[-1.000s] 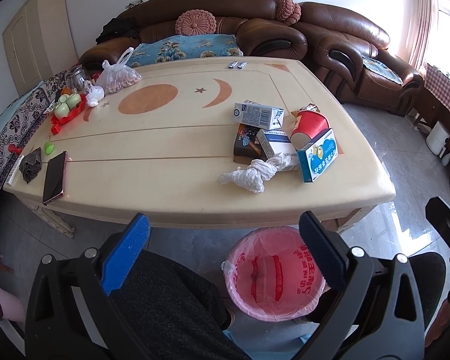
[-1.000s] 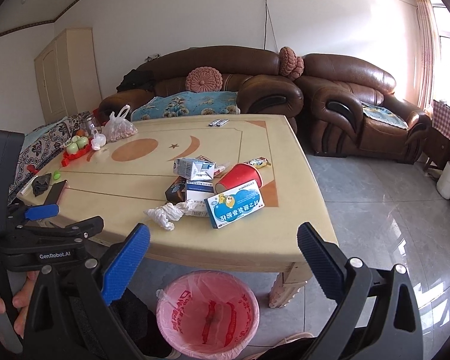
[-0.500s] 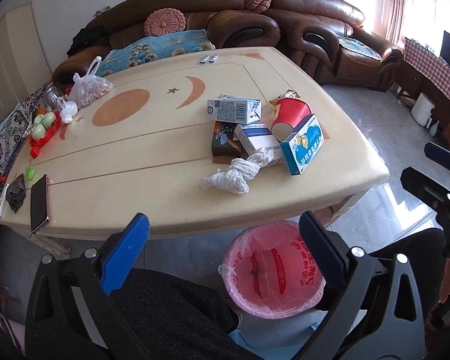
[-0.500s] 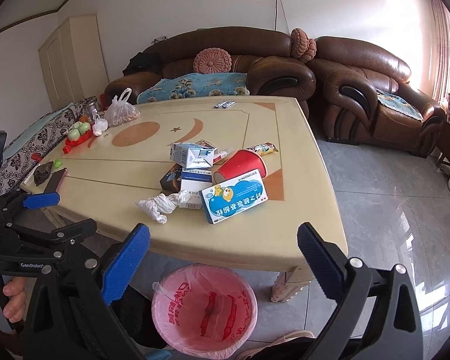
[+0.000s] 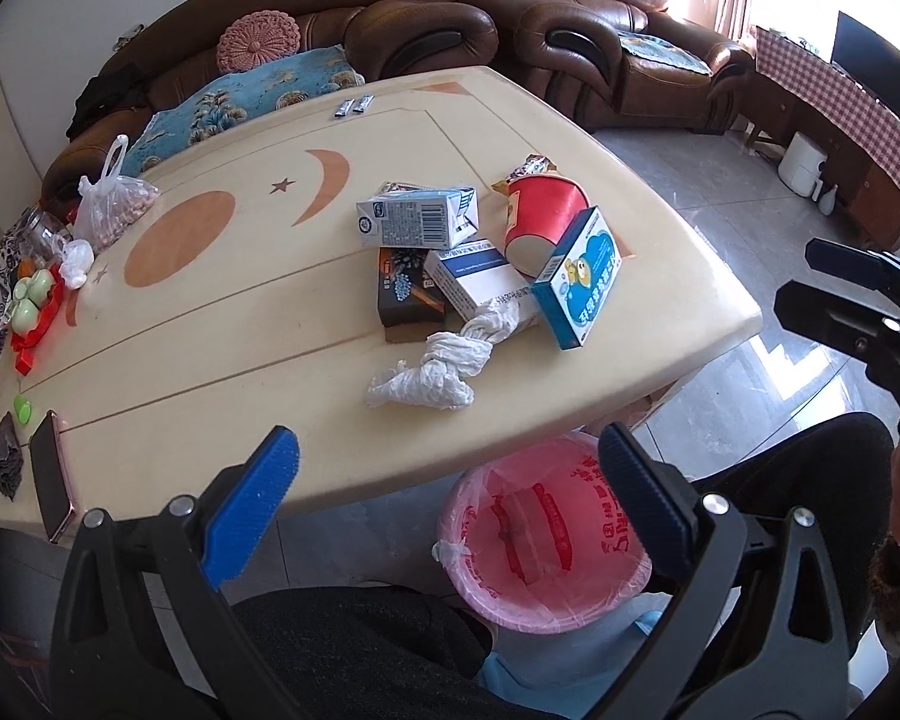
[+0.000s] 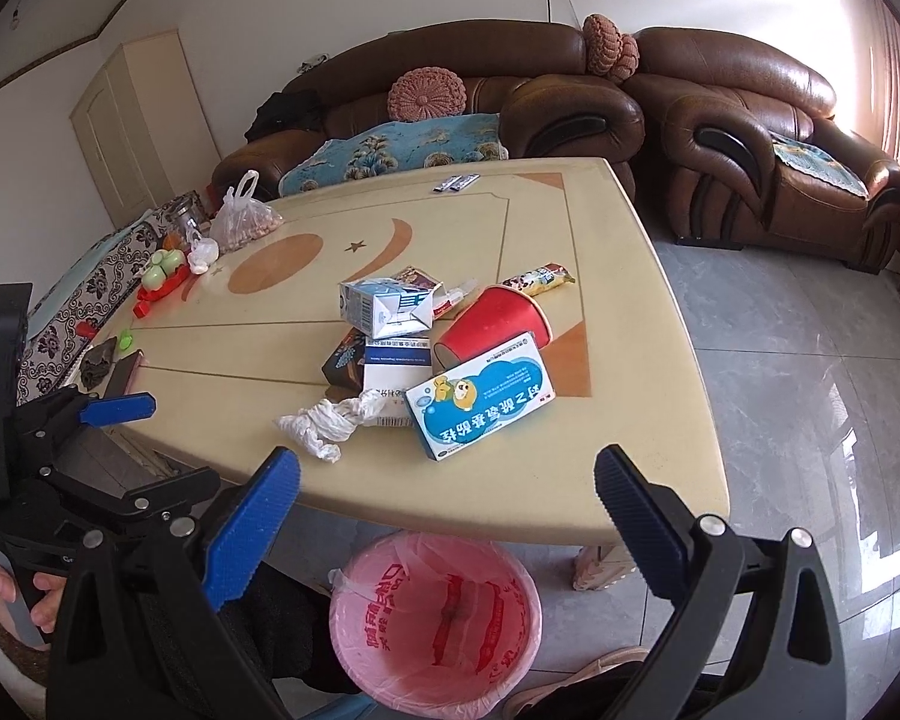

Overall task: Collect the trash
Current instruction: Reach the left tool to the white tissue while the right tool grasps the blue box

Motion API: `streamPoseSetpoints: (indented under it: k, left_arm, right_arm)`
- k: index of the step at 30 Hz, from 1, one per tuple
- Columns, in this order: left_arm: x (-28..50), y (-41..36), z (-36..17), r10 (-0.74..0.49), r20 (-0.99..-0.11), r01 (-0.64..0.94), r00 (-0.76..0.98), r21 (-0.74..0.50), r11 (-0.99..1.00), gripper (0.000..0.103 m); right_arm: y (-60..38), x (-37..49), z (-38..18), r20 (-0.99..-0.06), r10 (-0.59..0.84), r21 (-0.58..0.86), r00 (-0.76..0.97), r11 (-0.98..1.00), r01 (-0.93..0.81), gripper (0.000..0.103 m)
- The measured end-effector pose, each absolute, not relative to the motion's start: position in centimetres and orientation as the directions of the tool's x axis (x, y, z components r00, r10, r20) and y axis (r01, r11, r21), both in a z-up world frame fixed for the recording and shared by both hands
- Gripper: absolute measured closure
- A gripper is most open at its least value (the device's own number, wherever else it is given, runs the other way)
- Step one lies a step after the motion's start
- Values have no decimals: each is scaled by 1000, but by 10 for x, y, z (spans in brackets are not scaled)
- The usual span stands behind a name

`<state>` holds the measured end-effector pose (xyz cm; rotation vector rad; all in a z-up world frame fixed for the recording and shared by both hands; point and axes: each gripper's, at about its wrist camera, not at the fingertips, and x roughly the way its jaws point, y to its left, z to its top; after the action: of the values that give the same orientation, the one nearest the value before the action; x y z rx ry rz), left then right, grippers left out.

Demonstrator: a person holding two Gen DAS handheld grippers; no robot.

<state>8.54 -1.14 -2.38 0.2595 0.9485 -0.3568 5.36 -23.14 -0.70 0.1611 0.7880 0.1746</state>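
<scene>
A heap of trash lies near the table's front right corner: a crumpled white bag (image 5: 435,369) (image 6: 330,423), a blue medicine box (image 5: 579,279) (image 6: 480,402), a tipped red paper cup (image 5: 543,216) (image 6: 492,324), a milk carton (image 5: 417,219) (image 6: 384,309), a white-and-blue box (image 5: 477,288) and a dark box (image 5: 405,297). A bin with a pink liner (image 5: 546,534) (image 6: 435,606) stands on the floor under the table edge. My left gripper (image 5: 450,504) and my right gripper (image 6: 450,516) are both open and empty, held in front of the table above the bin.
On the cream table (image 5: 210,312), a phone (image 5: 51,474), a bag of nuts (image 5: 114,204) and a red tray of green items (image 5: 33,312) lie at the left. A snack wrapper (image 6: 537,279) lies behind the cup. Brown sofas (image 6: 750,138) stand behind.
Both grippers have moved closer to the table and tilted down, the left one swinging right. The trash heap looks larger in both views. Nothing was grasped.
</scene>
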Motion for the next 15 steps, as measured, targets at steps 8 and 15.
streamPoseSetpoints:
  k: [8,15]
  left_arm:
    - [102,-17,-35,-195,-843,466,501,73,882,5]
    - [118,-21,-49,-194,-857,495,477,80,865,5]
  right_arm:
    - [-225,71,-10,-695,248,183,675,969,-167,6]
    - [-225,91,-21,-726,235,133,647,970,-203,6]
